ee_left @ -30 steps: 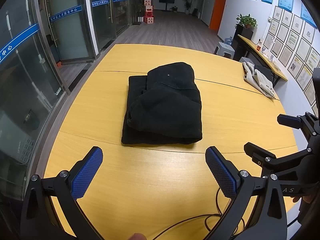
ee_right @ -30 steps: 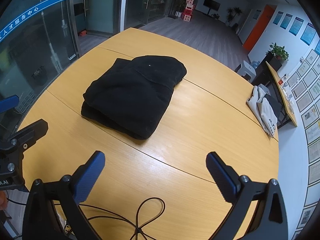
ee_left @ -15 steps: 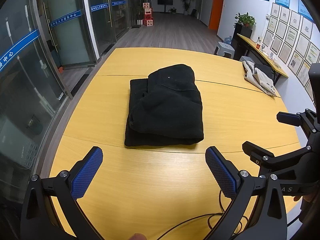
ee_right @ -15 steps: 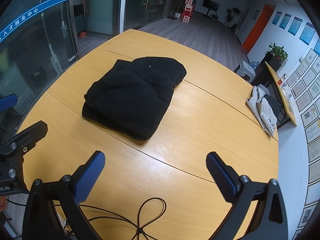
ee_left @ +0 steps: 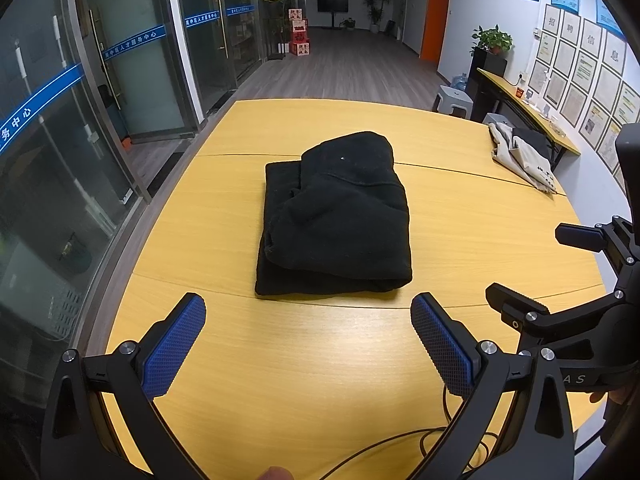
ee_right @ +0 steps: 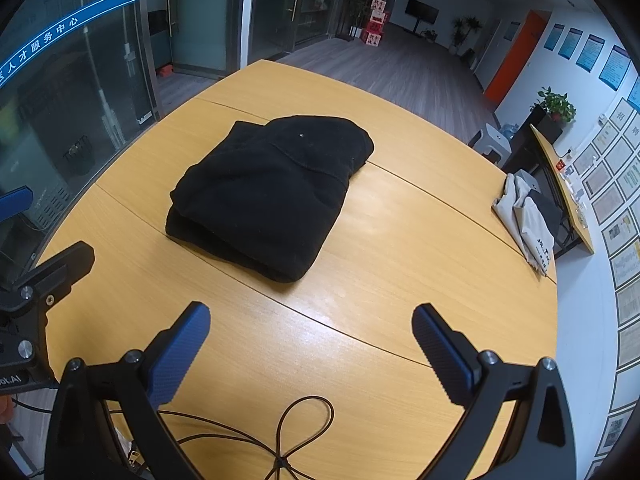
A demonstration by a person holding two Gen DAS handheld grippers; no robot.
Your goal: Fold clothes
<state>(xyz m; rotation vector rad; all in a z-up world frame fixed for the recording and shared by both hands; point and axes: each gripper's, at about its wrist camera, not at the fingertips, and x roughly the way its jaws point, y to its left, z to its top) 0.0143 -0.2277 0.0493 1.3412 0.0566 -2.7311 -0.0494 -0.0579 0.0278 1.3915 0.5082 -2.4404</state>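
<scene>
Garment (ee_left: 336, 216) folded, beyond spread fingers (ee_left: 176, 344), untouched.

The cable (ee_right: 280, 440) runs off the bottom edge, and the wall certificates (ee_left: 592, 80) are too small to read

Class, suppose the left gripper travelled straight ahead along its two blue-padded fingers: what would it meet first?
Probably the near edge of the folded black fleece garment, which lies centred ahead of the open left gripper on the yellow wooden table. If the gripper is angled downward, bare tabletop may come first; depth is unclear.
</scene>
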